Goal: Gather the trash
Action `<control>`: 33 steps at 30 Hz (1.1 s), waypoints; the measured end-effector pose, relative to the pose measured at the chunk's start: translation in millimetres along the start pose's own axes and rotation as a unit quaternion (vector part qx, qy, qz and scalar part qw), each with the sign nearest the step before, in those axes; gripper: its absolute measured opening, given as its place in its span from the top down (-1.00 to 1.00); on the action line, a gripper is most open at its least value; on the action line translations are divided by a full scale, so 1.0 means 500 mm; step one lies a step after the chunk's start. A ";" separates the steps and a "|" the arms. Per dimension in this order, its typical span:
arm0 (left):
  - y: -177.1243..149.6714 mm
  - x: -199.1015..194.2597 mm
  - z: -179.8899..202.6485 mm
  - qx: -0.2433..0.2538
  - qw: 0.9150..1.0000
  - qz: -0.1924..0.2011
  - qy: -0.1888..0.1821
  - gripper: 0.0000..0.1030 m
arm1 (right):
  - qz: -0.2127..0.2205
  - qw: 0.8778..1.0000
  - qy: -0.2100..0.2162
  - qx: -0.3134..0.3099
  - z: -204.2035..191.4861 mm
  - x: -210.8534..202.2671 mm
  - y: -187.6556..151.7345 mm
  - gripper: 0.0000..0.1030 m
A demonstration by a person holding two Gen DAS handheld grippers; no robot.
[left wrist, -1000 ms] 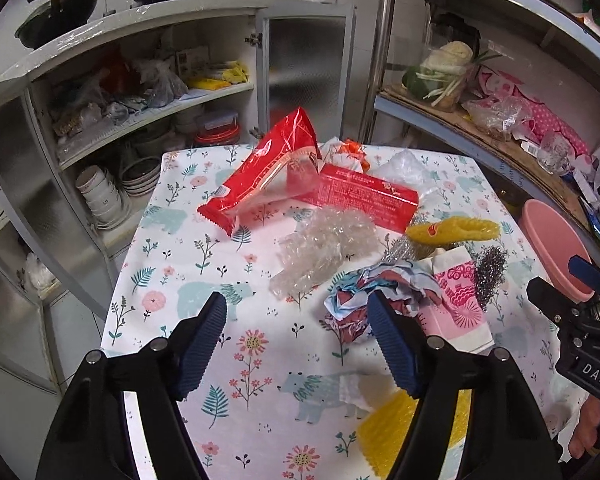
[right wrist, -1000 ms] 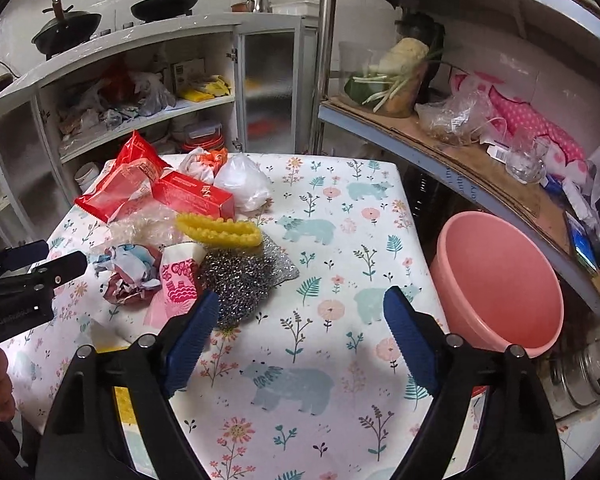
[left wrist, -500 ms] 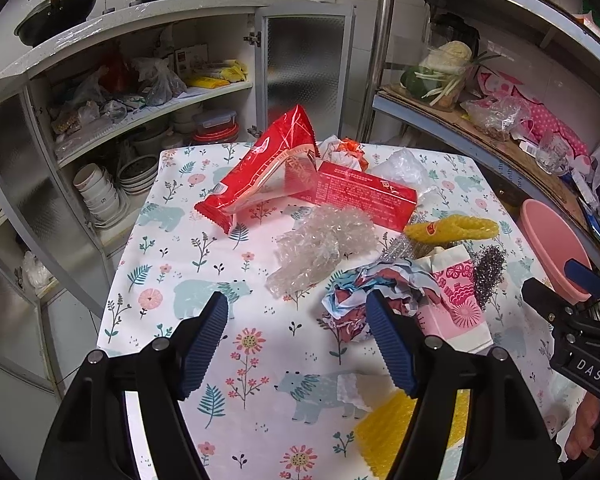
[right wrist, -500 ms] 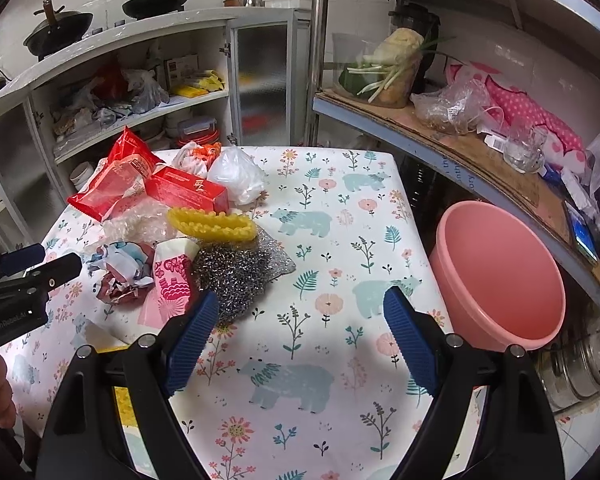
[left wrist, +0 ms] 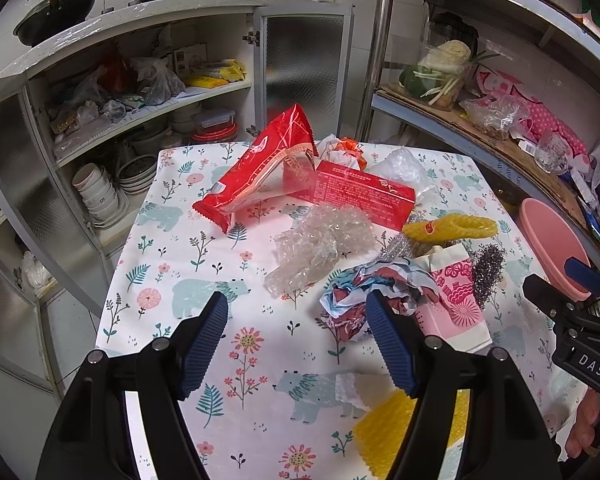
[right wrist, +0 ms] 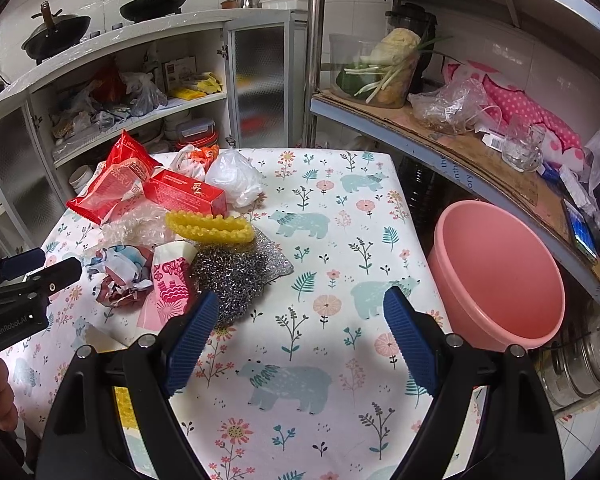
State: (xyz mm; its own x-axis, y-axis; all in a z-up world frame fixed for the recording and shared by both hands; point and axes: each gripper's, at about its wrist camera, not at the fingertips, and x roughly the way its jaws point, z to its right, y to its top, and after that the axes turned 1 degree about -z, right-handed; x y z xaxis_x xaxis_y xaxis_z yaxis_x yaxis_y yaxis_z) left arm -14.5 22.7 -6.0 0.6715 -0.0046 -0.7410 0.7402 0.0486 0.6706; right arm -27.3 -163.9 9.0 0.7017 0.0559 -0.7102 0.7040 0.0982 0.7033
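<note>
Trash lies heaped on a table with a floral bear cloth (left wrist: 236, 344): a red snack bag (left wrist: 268, 168), a red box (left wrist: 360, 192), crumpled clear plastic (left wrist: 320, 244), a crumpled printed paper ball (left wrist: 376, 292), a pink-and-white carton (left wrist: 456, 300), a yellow corrugated piece (left wrist: 452, 228), steel wool (right wrist: 232, 272) and a white bag (right wrist: 234, 178). My left gripper (left wrist: 296, 340) hovers open above the cloth, just short of the paper ball. My right gripper (right wrist: 300, 340) stands open over bare cloth, right of the steel wool. A pink basin (right wrist: 496, 272) stands beside the table on the right.
An open cupboard (left wrist: 140, 128) with bowls and bags stands behind the table on the left. A metal shelf rack (right wrist: 440, 136) with vegetables, bags and a glass runs along the right. Yellow foam (left wrist: 384, 440) lies at the table's near edge. A steel pot (right wrist: 580, 368) sits below the basin.
</note>
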 end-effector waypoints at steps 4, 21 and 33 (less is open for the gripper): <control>0.000 0.001 -0.001 0.000 1.000 0.000 0.001 -0.37 | -0.001 1.000 -0.001 0.001 0.001 0.001 0.000 -0.65; 0.003 -0.003 0.003 -0.002 1.000 0.003 0.002 -0.37 | -0.002 1.000 -0.012 0.008 0.006 0.003 -0.002 -0.65; 0.008 -0.008 0.000 -0.014 1.000 0.005 0.005 -0.37 | -0.004 1.000 -0.019 0.011 0.007 0.002 -0.001 -0.65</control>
State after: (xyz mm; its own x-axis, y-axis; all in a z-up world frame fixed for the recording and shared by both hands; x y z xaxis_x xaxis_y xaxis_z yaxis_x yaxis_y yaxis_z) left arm -14.3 23.0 -0.6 0.6780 0.0054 -0.7350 0.7326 0.0773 0.6763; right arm -26.5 -167.3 8.0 0.6988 0.0173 -0.7151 0.7122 0.0765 0.6978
